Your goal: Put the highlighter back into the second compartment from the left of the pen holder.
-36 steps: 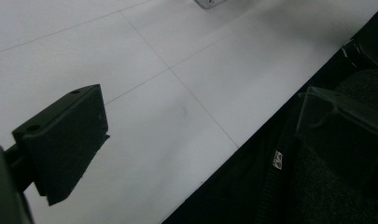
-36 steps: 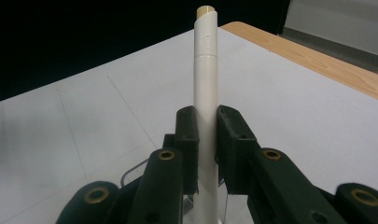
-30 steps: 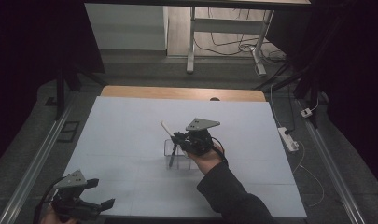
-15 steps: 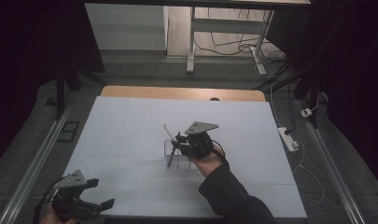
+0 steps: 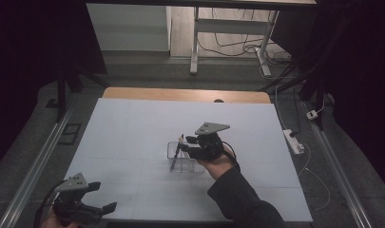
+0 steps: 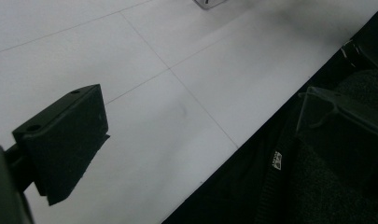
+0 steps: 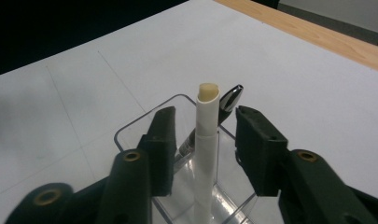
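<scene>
From above, the right gripper [image 5: 186,145] hangs over the clear holder [image 5: 184,158] mid-table, bare white table [image 5: 133,123] all round; the left gripper [image 5: 102,209] sits at the near edge, jaws apart and empty. Left gripper view: open table ahead, edge close right. Right gripper view: jaws have just been opening, clear of the white pen [image 7: 206,140] standing beside a dark pen [image 7: 214,119], which leaned further left earlier.

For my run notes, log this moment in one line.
right gripper: jaws just opening, white pen between | clear holder | left gripper: idle
</scene>
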Tool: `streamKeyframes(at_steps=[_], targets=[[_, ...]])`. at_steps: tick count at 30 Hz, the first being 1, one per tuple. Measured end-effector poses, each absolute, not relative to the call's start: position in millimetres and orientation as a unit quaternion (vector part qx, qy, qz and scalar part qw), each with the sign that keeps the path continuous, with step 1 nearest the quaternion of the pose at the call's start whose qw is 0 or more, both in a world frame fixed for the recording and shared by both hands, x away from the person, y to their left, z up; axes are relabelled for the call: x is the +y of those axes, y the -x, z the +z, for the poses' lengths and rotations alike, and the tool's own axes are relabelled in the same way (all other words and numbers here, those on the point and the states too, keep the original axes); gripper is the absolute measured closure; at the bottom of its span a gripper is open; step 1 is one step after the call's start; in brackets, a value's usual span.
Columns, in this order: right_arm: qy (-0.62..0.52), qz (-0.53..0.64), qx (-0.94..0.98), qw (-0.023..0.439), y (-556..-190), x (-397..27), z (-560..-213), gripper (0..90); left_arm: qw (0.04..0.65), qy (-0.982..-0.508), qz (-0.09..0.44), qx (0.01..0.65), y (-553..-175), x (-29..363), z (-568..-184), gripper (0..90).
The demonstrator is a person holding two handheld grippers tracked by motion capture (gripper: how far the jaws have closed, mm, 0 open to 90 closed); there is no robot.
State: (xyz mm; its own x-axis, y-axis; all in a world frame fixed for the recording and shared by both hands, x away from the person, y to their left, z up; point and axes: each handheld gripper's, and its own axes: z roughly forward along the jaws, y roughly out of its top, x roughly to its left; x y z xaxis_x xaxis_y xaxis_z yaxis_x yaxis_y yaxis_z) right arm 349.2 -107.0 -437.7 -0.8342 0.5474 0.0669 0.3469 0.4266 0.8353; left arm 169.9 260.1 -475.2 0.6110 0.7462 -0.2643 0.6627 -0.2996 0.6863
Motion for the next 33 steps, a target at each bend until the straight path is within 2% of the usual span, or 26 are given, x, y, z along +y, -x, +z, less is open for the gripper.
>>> streamKeyframes(at_steps=[14, 21, 33], targets=[[-0.290, 0.452, 0.839, 0.085, -347.5, -122.1, -430.2, 33.2, 0.398, -0.804, 0.052, 0.438, -170.1, 260.2, -475.2, 2.2], [-0.295, 0.433, 0.848, 0.077, -345.5, -130.1, -429.1, 17.6, 0.398, -0.805, 0.053, 0.438, -170.1, 260.2, -475.1, 2.2], [-0.305, 0.411, 0.853, 0.102, -341.1, -154.9, -424.5, 1.6, 0.398, -0.804, 0.052, 0.439, -170.3, 260.2, -475.2, 2.2]])
